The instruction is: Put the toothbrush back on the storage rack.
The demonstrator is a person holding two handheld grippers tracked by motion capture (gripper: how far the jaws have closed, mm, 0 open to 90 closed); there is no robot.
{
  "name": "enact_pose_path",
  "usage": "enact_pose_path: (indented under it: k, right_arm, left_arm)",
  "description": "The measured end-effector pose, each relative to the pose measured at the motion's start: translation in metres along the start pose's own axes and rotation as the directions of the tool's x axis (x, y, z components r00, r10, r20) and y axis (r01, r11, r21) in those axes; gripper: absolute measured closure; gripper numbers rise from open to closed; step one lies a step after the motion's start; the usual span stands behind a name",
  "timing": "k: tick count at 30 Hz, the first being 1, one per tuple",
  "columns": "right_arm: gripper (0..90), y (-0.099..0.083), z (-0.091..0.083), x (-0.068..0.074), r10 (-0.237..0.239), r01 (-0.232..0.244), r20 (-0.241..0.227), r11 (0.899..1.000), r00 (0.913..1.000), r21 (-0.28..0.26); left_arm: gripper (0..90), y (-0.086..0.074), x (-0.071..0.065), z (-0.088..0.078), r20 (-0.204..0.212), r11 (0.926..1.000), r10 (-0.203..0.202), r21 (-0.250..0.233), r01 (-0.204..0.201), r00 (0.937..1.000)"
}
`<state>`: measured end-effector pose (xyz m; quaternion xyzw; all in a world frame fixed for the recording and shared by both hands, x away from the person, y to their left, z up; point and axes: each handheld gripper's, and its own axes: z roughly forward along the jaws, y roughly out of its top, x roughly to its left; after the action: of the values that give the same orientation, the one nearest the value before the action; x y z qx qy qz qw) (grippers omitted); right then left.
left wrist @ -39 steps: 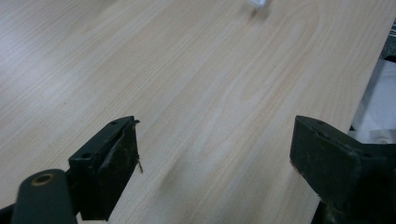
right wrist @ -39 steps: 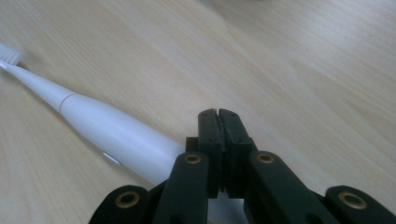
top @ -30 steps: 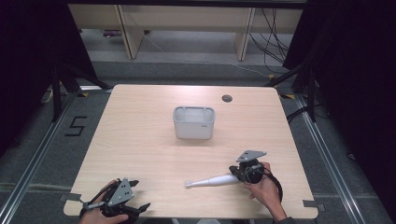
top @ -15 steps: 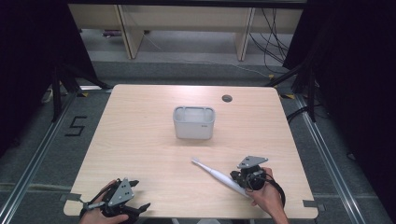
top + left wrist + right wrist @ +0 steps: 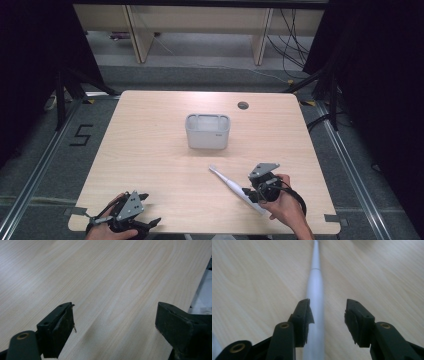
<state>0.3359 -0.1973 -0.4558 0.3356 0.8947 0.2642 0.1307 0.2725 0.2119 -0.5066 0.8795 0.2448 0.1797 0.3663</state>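
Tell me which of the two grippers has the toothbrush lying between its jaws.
The right gripper: the white toothbrush lies between its open jaws. The left gripper has bare table between its jaws.

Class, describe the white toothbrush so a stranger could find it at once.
Start at the wooden table, then its near right part. There the toothbrush lies slantwise, below the white container. It is long and slim; the container is boxy.
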Motion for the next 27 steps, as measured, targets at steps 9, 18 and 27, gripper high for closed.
enact_pose_path:
  k: [9,18,27]
  right_arm:
    - [50.5,0.018,0.015,0.002,-0.038,0.045,-0.061,0.993,0.9974,0.113]
    - [52.5,0.031,0.029,-0.002,-0.034,0.058,-0.103,0.970,0.9941,0.235]
    - [56.5,0.040,0.040,-0.002,-0.039,0.075,-0.116,0.944,0.9925,0.321]
  left_arm:
    - [14.8,-0.001,-0.001,0.002,-0.003,0.9996,-0.015,-0.022,0.015,0.9999]
    - [14.8,-0.001,0.000,0.001,0.000,0.9999,-0.005,-0.015,0.005,1.0000]
    - [14.7,0.000,0.000,0.001,0.002,0.9998,-0.008,-0.018,0.008,1.0000]
